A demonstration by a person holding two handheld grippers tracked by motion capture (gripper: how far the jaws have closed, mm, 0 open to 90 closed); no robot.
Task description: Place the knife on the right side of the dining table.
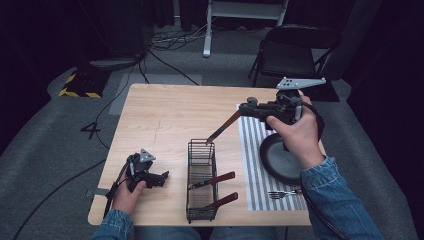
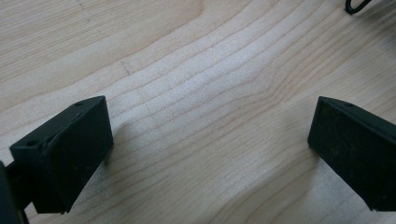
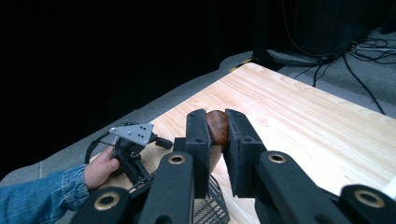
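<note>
while my right gripper [image 1: 248,108] clamps the knife [image 1: 224,126] by its brown handle, blade slanting down over the wire basket's [image 1: 201,181] far end, i should lower it straight in beside the two knives there; my left gripper [image 1: 161,178] rests open, near-left.

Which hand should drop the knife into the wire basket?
Right. The right gripper is already shut on the knife, its tip over the wire basket. The left gripper rests open on the table, empty.
</note>
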